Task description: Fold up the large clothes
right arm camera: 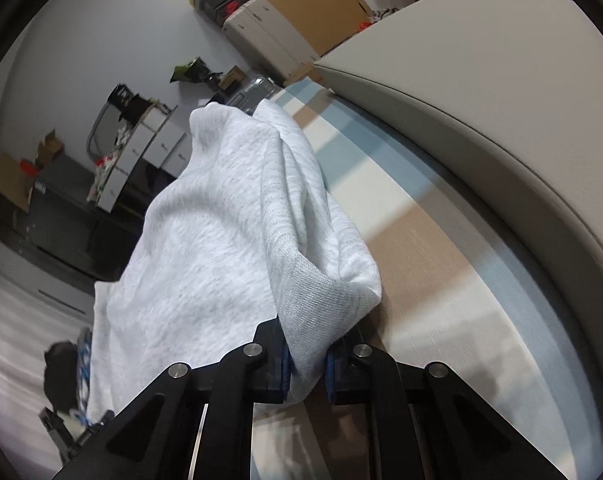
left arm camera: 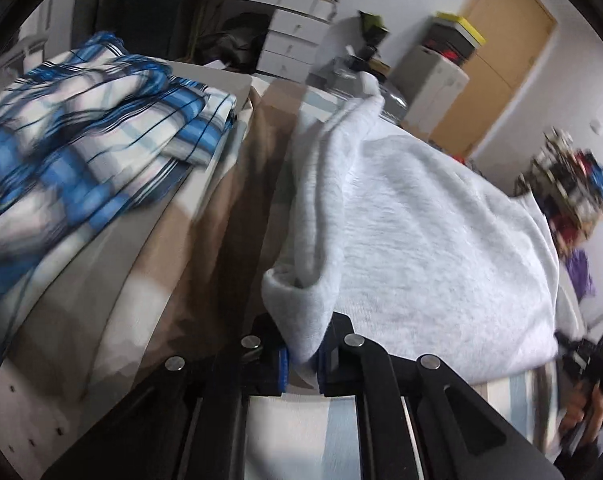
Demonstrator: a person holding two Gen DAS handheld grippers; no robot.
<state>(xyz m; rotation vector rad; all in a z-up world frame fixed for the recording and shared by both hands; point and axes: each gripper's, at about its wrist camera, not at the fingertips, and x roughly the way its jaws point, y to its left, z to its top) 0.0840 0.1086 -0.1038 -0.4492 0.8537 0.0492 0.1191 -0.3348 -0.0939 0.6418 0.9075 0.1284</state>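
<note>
The left gripper (left arm camera: 303, 364) has its blue-padded fingers (left arm camera: 281, 368) narrowed onto a bunched corner of the grey garment (left arm camera: 421, 240), pinching the fabric. The right gripper (right arm camera: 307, 372) grips another folded corner of the same garment the same way, fingers (right arm camera: 333, 372) tight on the cloth. The garment hangs between them above a striped bed (right arm camera: 421, 280). A blue plaid stack (left arm camera: 81, 152) lies on the bed to the left, apart from the garment.
</note>
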